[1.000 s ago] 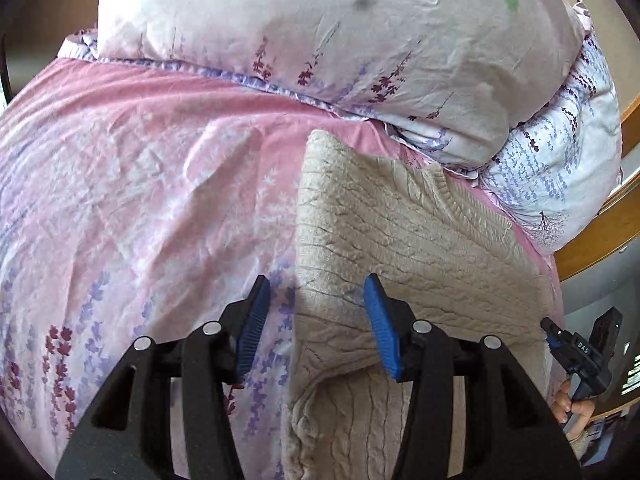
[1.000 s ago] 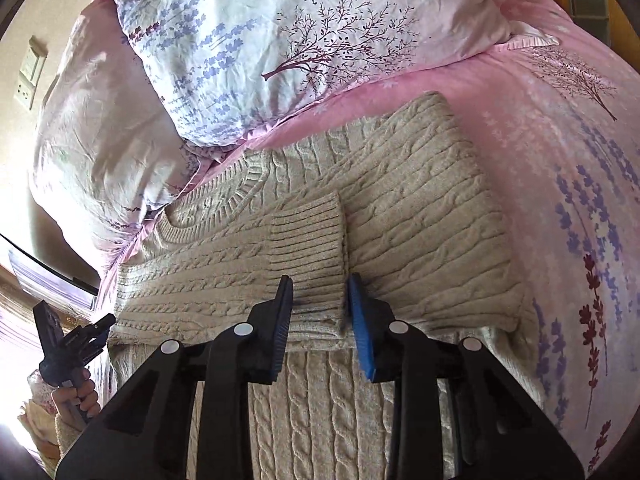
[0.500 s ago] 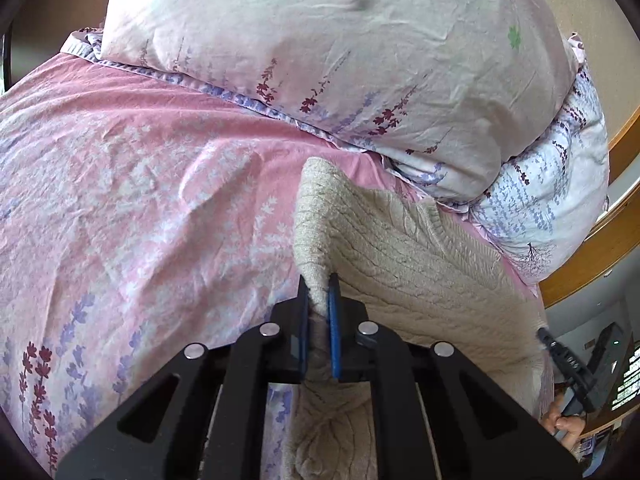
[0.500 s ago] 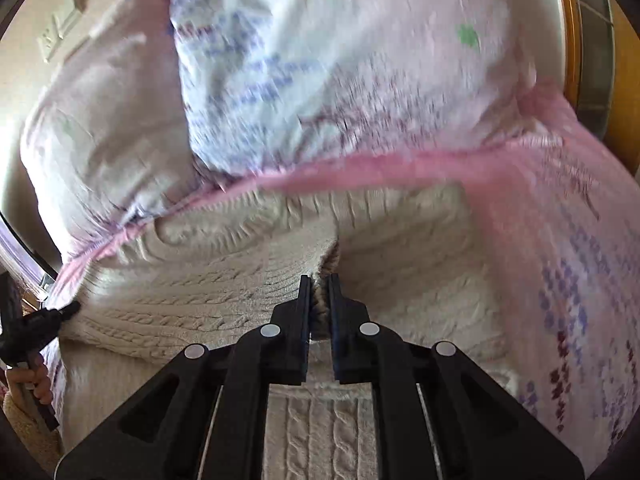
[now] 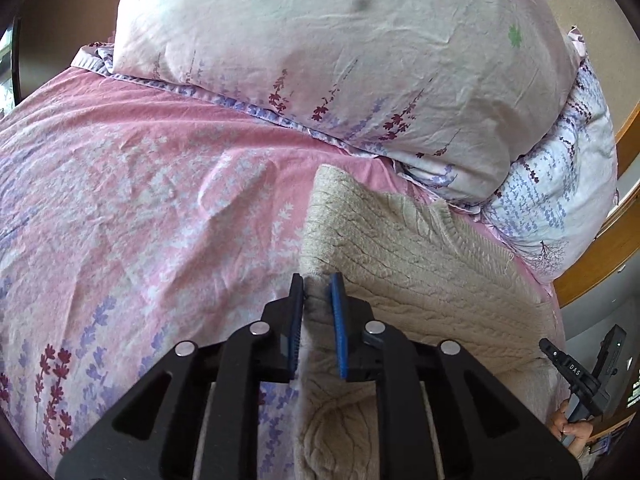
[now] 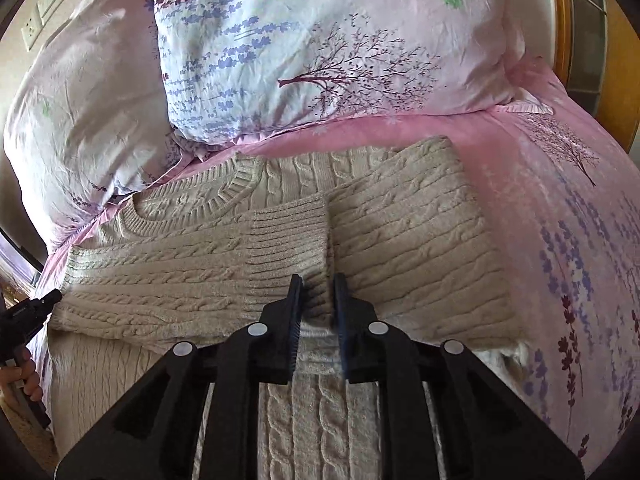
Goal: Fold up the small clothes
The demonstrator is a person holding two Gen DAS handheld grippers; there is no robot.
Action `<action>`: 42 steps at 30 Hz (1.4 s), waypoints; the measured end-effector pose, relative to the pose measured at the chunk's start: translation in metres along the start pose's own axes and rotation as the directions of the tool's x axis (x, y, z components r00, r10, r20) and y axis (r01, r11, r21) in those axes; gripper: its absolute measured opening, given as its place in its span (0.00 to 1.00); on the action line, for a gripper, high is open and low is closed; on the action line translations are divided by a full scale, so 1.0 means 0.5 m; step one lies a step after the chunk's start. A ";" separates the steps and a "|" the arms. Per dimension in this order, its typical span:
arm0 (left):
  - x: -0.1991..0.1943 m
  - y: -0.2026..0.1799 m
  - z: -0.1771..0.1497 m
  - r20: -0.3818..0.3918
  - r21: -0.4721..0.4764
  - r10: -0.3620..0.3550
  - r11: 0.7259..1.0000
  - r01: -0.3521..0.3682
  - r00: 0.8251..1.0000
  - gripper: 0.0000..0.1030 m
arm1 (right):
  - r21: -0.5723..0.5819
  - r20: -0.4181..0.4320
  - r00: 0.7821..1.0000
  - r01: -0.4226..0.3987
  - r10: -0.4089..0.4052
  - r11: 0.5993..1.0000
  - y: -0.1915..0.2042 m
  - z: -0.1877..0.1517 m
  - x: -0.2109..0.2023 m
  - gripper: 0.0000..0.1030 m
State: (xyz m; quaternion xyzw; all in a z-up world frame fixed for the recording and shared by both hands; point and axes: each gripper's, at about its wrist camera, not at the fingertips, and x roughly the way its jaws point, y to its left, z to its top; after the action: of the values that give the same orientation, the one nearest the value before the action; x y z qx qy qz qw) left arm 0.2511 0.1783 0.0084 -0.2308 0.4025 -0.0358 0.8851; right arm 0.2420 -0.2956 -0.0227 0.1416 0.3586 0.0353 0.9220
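Cream cable-knit sweater (image 6: 400,240) laid face up on the pink bedsheet (image 6: 560,200), neckline just below the two floral pillows (image 6: 320,60), one sleeve brought across the chest with its ribbed cuff (image 6: 288,240) near the middle. Looks like the sleeve-tucking stage, with the hem-to-collar fold not yet made.

Right gripper (image 6: 316,292): nipping the near corner of that cuff, jaws narrow and just now easing apart, knit filling the gap and touching both pads. Left gripper (image 5: 316,292): same story on the folded side edge of the body, a ridge of wool pinched up between the blue pads, jaws likewise just loosened.

To finish this well:

- Spread both pairs of jaws fully before lifting away (chunky loops probably catch on ribbed pads, so a half-open retreat would likely drag the fold out of line).
- Back out along the fingers, low and straight, without sweeping sideways across the cuff.
- Check that the pinched ridge on the left edge relaxes flat; press it down lightly if not.
- Keep the cuff square to the side folds, clear of the neckline.
- Only then reach for the hem, one gripper per corner, evenly spaced.
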 end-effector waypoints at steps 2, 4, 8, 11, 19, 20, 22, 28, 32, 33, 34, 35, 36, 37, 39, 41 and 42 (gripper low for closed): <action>-0.036 0.001 -0.006 0.031 0.023 -0.004 1.000 0.004 0.999 0.43 | 0.022 0.039 0.999 -0.015 0.014 1.000 -0.024 -0.007 -0.046 0.37; -0.081 0.005 -0.019 0.068 0.056 -0.003 0.998 -0.001 0.998 0.56 | 0.035 0.084 0.996 -0.032 0.029 0.999 -0.056 -0.021 -0.098 0.54; -0.154 0.025 -0.063 0.068 0.082 -0.031 0.996 0.025 0.997 0.68 | 0.073 0.072 0.995 -0.079 0.074 0.994 -0.131 -0.063 -0.164 0.57; -0.193 0.035 -0.113 0.036 0.085 -0.025 0.996 0.022 0.999 0.81 | 0.142 0.015 0.987 -0.158 0.157 0.977 -0.178 -0.105 -0.187 0.57; -0.251 0.040 -0.244 -0.039 0.075 -0.121 0.989 0.124 0.992 0.79 | 0.199 -0.024 0.968 -0.241 0.251 0.950 -0.208 -0.219 -0.254 0.57; -0.254 0.038 -0.257 -0.047 0.073 -0.136 0.988 0.139 0.990 0.77 | 0.210 -0.021 0.967 -0.243 0.253 0.947 -0.213 -0.227 -0.257 0.57; -0.256 0.034 -0.280 -0.062 0.069 -0.153 0.985 0.157 0.986 0.74 | 0.232 -0.015 0.965 -0.250 0.260 0.940 -0.221 -0.245 -0.264 0.56; -0.267 0.032 -0.331 -0.081 0.042 -0.187 0.981 0.190 0.979 0.64 | 0.258 -0.014 0.951 -0.296 0.310 0.920 -0.232 -0.282 -0.282 0.51; -0.275 0.029 -0.359 -0.105 0.010 -0.247 0.968 0.249 0.963 0.55 | 0.273 -0.031 0.917 -0.374 0.397 0.886 -0.227 -0.304 -0.281 0.47; -0.275 0.029 -0.367 -0.112 0.000 -0.264 0.964 0.265 0.958 0.52 | 0.269 -0.031 0.912 -0.387 0.410 0.882 -0.223 -0.309 -0.283 0.47; -0.277 0.027 -0.374 -0.115 -0.007 -0.275 0.961 0.276 0.955 0.51 | 0.265 -0.035 0.903 -0.406 0.429 0.875 -0.220 -0.314 -0.283 0.47; -0.278 0.026 -0.381 -0.118 -0.012 -0.286 0.958 0.286 0.951 0.49 | 0.266 -0.039 0.891 -0.426 0.451 0.865 -0.217 -0.319 -0.284 0.47; -0.281 0.026 -0.387 -0.119 -0.019 -0.295 0.955 0.294 0.948 0.49 | 0.267 -0.046 0.879 -0.447 0.475 0.854 -0.215 -0.324 -0.284 0.46; -0.282 0.026 -0.392 -0.121 -0.027 -0.304 0.953 0.303 0.945 0.49 | 0.265 -0.053 0.869 -0.463 0.493 0.846 -0.211 -0.330 -0.283 0.45; -0.284 0.027 -0.402 -0.124 -0.047 -0.324 0.946 0.321 0.938 0.47 | 0.251 -0.057 0.860 -0.479 0.506 0.841 -0.204 -0.338 -0.287 0.45; -0.284 0.029 -0.409 -0.129 -0.066 -0.344 0.939 0.338 0.930 0.44 | 0.249 -0.065 0.845 -0.501 0.531 0.829 -0.201 -0.346 -0.288 0.43; -0.284 0.031 -0.413 -0.132 -0.073 -0.351 0.936 0.344 0.927 0.41 | 0.251 -0.071 0.838 -0.510 0.541 0.823 -0.199 -0.350 -0.288 0.41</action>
State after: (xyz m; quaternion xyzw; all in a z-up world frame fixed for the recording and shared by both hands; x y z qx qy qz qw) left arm 0.0032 0.1490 -0.0171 -0.3168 0.4183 -0.1986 0.8278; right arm 0.0144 -0.3737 -0.0803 0.3342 0.3703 0.2580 0.8274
